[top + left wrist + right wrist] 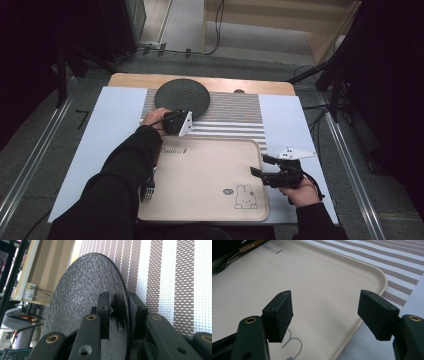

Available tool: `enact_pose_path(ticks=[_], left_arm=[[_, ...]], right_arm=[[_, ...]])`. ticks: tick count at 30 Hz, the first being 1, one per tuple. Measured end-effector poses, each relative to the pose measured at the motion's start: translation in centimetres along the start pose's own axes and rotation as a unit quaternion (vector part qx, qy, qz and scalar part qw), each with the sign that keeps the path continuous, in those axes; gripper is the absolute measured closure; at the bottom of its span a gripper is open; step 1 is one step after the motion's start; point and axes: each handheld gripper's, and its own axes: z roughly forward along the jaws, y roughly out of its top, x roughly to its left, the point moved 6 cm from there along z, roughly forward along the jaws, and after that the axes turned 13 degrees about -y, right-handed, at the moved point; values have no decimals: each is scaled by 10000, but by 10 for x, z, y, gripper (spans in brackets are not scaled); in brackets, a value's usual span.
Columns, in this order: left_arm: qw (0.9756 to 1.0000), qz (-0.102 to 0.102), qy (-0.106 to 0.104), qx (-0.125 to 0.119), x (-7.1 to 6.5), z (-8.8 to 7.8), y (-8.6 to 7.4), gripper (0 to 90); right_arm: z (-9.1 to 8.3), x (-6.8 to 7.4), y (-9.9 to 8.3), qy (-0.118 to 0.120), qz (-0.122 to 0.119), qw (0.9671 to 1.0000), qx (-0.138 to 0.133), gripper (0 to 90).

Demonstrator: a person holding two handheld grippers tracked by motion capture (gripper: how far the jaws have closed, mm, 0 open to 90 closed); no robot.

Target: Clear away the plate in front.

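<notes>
Your left gripper (176, 116) reaches forward over the striped placemat (235, 117) to the near edge of the round black plate (182, 96), which sits at the far side of the table (115, 115). Your left forearm stretches out diagonally from the bottom, its sleeve crossing the left rim of the beige tray (200, 172). In the left gripper view the black plate (82, 302) stands on edge across the picture, so that gripper is rolled sideways, and its two pads sit on either side of the plate's rim, closed on it.

Your right gripper (260, 166) hovers at the right edge of the tray, held level and pointing left across it, your right hand (302, 192) wrapped round its handle. In the right gripper view its jaws stand wide apart over the tray (317, 287) with nothing between them.

A fork (148, 189) lies just beside the tray's left edge, partly under your sleeve.
</notes>
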Motion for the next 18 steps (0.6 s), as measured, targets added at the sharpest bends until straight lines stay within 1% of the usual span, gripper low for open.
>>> enact_pose_path(ticks=[1, 2, 3, 4, 5, 7, 8, 9, 10, 11, 14, 17, 18], left_arm=[[9999, 88, 88, 76, -1, 0, 1, 754], [9996, 117, 177, 185, -2, 1, 2, 763], [9988, 177, 279, 365, -4, 1, 5, 774], [9978, 227, 431, 457, -6, 1, 6, 787], [9960, 356, 559, 606, -6, 0, 6, 803], [9926, 448, 870, 718, -7, -2, 8, 833], [9908, 461, 1017, 769, -5, -5, 10, 854], [9907, 387, 1015, 816, -3, -8, 12, 868], [9920, 296, 970, 747, -3, -11, 13, 869], [9927, 223, 955, 698, -3, -14, 14, 869], [9922, 202, 948, 788, -6, -18, 19, 869], [9930, 117, 903, 751, -7, -24, 26, 867], [9937, 42, 875, 706, -7, -27, 29, 866]], right_arm=[[0, 0, 0, -3, -16, 10000, -11, 263], [1, 0, 0, -2, -18, 10000, -21, 263], [1, 0, 1, 0, -23, 10000, -31, 264], [0, 0, 1, -4, -10, 10000, -28, 264], [0, 0, 1, -9, -14, 10000, -38, 264], [-1, -1, 1, -13, 0, 10000, -55, 264], [-1, -2, 1, -19, 30, 10000, -44, 264], [-1, -2, 1, -26, 34, 10000, -57, 264], [-1, -2, 1, -27, 34, 10000, -56, 264], [-1, -2, 1, -29, 31, 10000, -54, 264], [-1, -2, 1, -40, 39, 10000, -48, 264], [-1, -3, 1, -47, 47, 10000, -55, 264], [-1, -3, 1, -48, 54, 10000, -56, 264]])
